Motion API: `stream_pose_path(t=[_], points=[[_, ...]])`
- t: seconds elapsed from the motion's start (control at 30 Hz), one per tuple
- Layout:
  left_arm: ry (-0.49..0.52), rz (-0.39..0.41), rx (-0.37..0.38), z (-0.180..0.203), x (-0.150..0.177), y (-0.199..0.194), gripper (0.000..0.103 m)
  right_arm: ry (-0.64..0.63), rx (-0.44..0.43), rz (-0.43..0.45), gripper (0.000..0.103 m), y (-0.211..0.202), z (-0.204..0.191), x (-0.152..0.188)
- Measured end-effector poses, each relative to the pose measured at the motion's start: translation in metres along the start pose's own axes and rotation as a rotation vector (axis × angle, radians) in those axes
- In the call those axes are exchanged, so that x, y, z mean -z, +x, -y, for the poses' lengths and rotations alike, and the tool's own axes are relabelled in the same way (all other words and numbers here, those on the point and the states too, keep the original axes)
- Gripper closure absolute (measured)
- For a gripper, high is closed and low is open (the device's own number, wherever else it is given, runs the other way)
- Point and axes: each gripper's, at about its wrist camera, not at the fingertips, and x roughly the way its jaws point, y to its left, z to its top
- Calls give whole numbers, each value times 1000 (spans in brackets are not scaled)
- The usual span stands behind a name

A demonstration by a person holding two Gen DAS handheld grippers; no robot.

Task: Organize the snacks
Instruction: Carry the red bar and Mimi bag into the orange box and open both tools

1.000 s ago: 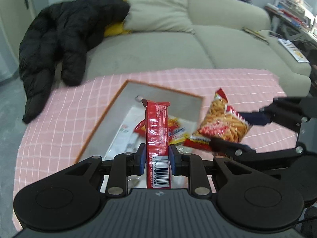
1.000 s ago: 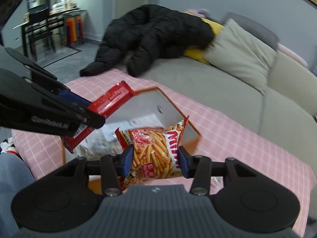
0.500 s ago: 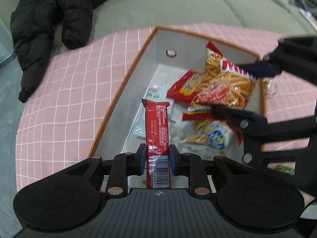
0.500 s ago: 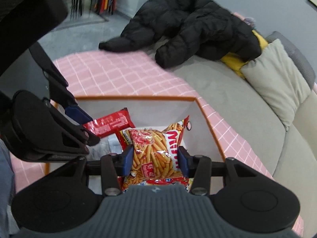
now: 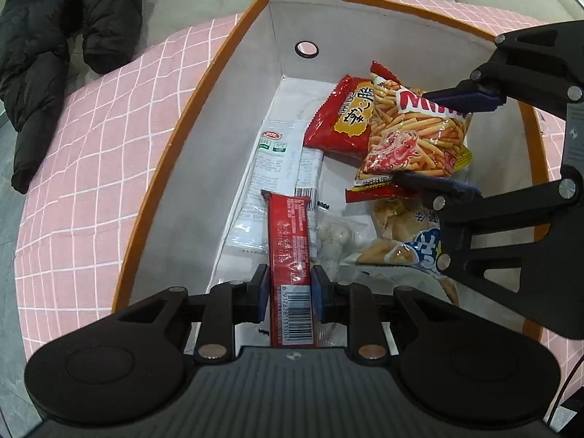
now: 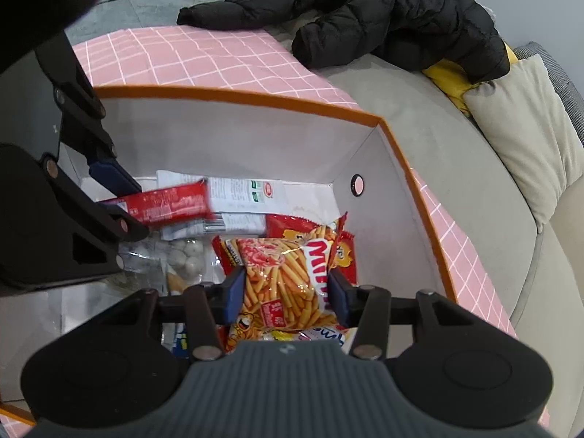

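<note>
Lower both into the box (image 5: 204, 168): left tool (image 5: 288, 290) pinches the red bar (image 5: 290, 241); right tool (image 6: 284, 292), just loosening, still holds the shrimp-stick bag (image 6: 288, 273).

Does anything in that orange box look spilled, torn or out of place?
Nothing stands out. The snack packets in the box lie loosely overlapping but look intact, with nothing spilled. The red bar and the bag of fries are simply held in the grippers above them.

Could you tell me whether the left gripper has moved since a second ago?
Yes. The left gripper, clamping the red bar, has come down toward the orange-rimmed box, now over its inside.
</note>
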Motion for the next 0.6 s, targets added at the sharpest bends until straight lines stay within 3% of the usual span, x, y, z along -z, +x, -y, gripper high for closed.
stream_pose_path(t=[0.17, 0.23, 0.27, 0.37, 0.6], points=[[3, 6, -11, 0, -1, 1, 73, 19, -8, -8, 53, 3, 4, 0], [19, 27, -18, 2, 0, -2, 62, 16, 1, 5, 50, -1, 5, 1], [28, 35, -15, 2, -1, -3, 53, 14, 7, 16, 42, -5, 5, 2], [45, 57, -33, 6, 3, -14, 45, 12, 19, 38, 32, -17, 7, 4], [-34, 131, -23, 13, 7, -52, 39, 77, 39, 108, 21, -68, 22, 17]])
